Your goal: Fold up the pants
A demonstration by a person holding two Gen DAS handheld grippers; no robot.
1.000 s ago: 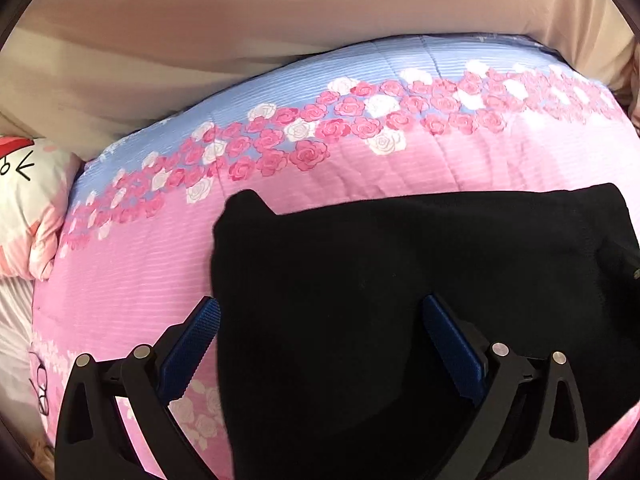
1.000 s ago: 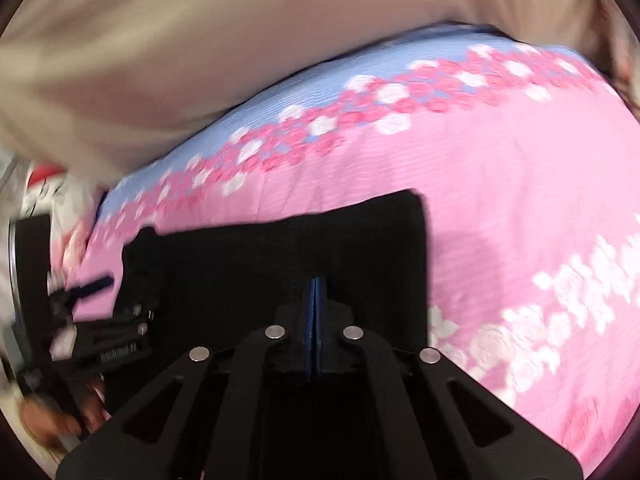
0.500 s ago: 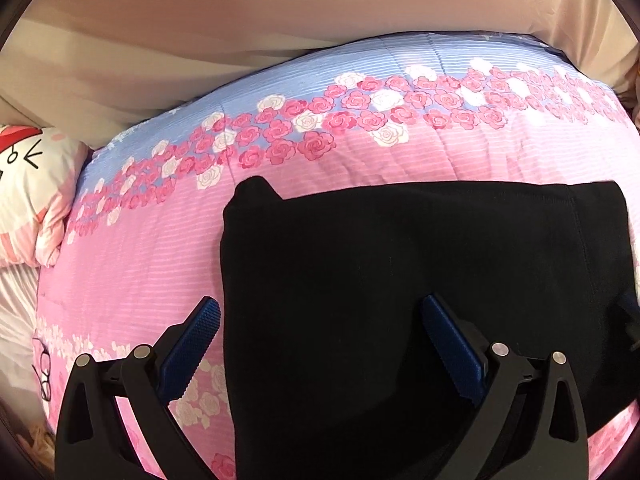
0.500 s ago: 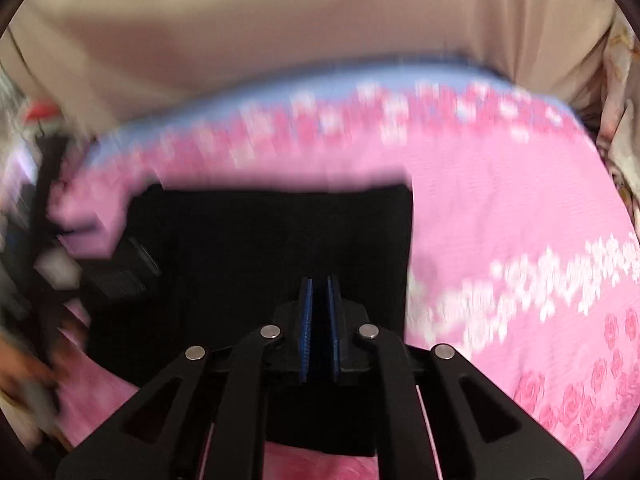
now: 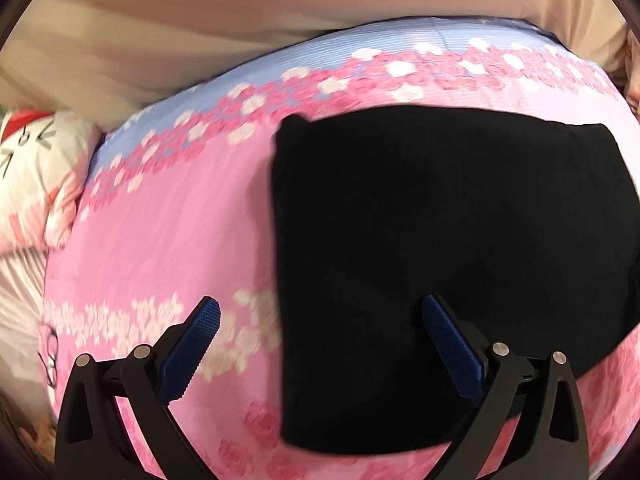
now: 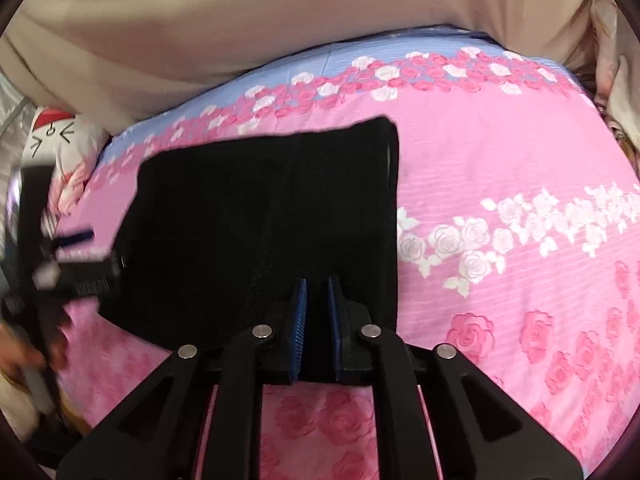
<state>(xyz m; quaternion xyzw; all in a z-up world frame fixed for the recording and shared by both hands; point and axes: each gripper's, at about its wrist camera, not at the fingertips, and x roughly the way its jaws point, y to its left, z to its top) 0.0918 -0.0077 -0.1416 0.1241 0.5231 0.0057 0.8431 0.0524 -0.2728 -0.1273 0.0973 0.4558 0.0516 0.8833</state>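
Since a second ago the right gripper (image 6: 318, 280) has parted its blue pads, jaws opening over the near edge of the folded black fabric pants (image 6: 264, 224), with dark cloth visible in the gap but not pinched. The pants lie flat on the pink rose-printed bedspread (image 6: 500, 168), a cartoon-face pillow (image 5: 36, 168) far left. The left gripper (image 5: 320, 320), spread wide and empty, has shifted leftward, straddling the pants' left edge.

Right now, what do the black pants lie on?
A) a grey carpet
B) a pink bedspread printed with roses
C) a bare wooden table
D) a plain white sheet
B: the folded black pants lie flat on the pink bedspread, with rose bands showing on both sides of them.
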